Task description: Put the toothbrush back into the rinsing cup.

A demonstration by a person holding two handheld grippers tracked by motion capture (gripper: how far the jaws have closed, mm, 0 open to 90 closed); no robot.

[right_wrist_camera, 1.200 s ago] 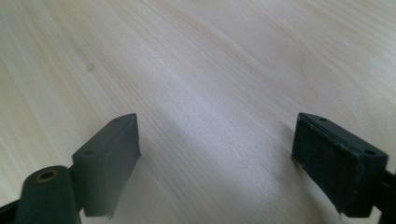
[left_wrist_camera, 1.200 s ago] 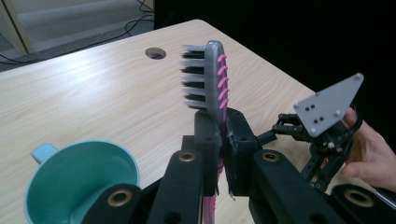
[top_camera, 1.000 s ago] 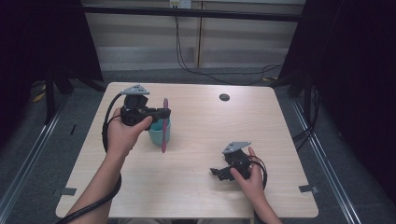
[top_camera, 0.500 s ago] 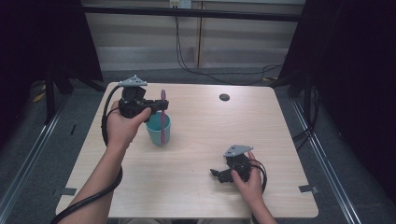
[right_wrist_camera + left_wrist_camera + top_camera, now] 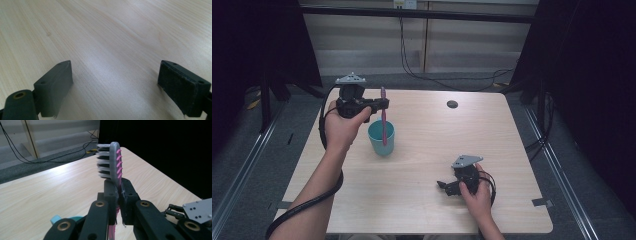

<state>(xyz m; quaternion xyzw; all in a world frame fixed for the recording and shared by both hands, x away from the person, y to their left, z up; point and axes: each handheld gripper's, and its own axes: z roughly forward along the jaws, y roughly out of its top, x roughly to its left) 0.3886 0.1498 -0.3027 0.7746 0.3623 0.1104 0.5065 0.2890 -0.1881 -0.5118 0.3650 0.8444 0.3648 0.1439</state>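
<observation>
Clamped tight on the neck of a pink toothbrush (image 5: 383,117), the left gripper (image 5: 382,104) is held above the table's far-left part, and in the left gripper view its pads meet on the handle just below the grey head with its white and dark bristles (image 5: 110,161). From the high view the toothbrush hangs upright, its lower end down inside a teal cup (image 5: 381,138) that stands on the table just right of the left hand (image 5: 340,129). A rim of that cup peeks out low in the left gripper view (image 5: 57,219).

Over at the near right, the right gripper (image 5: 443,186) rests on the table in the right hand (image 5: 477,196), jaws pointing left. In the right gripper view its two pads stand wide apart with nothing but bare wood between them (image 5: 115,85).

The table (image 5: 437,150) is a pale wood-grain top with rounded corners, bare apart from the cup and a small dark round disc (image 5: 452,104) near its far edge. Black cables trail from both grippers; the left one loops along the forearm (image 5: 307,205). Around the table the floor is grey carpet (image 5: 562,150), with dark curtains at left and right and a pale panelled wall (image 5: 422,45) at the far side, where thin cables hang down and run across the floor.
</observation>
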